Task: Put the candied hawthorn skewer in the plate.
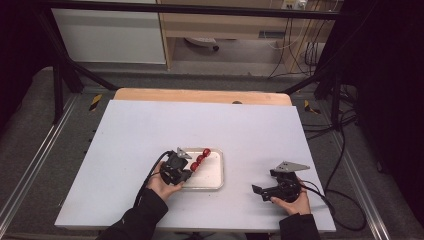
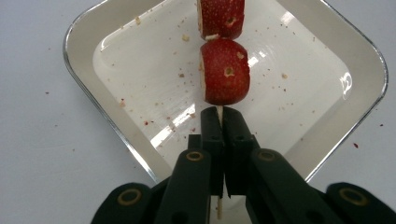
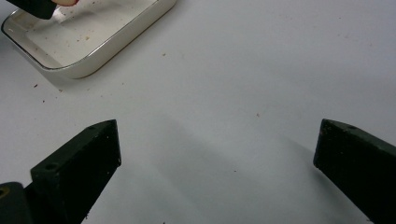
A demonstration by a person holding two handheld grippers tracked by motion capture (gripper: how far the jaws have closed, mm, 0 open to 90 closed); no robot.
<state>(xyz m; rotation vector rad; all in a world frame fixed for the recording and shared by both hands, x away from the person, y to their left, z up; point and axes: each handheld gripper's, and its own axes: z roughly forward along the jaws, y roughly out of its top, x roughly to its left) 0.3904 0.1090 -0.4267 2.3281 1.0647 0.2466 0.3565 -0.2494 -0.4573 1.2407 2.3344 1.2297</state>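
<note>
Grey carpet, a dark metal frame and pale cabinets surround the white worktop, whose wooden edge shows along the far side. Near the middle of its near half sits a shallow white square tray with a shiny rim, its floor speckled with crumbs. The left tongs, held in the person's left hand at about 7 o'clock from the worktop's centre, sit at the tray's 9 o'clock rim and point toward 2 o'clock across it. Their jaws are pressed together on the thin wooden stick of a skewer of red fruit, which slants above the tray from the tongs toward the far rim. In the left gripper view the stick is pinched between the two black pads just below the nearest fruit piece, with another piece above it at 12 o'clock, both over the tray's floor; whether the fruit touches the tray cannot be told. The right tongs, in the right hand at about 5 o'clock from the worktop's centre, lie well apart from the tray, jaws spread wide with nothing between them. In the right gripper view they stand over bare worktop, the tray's corner at 10 o'clock.
</note>
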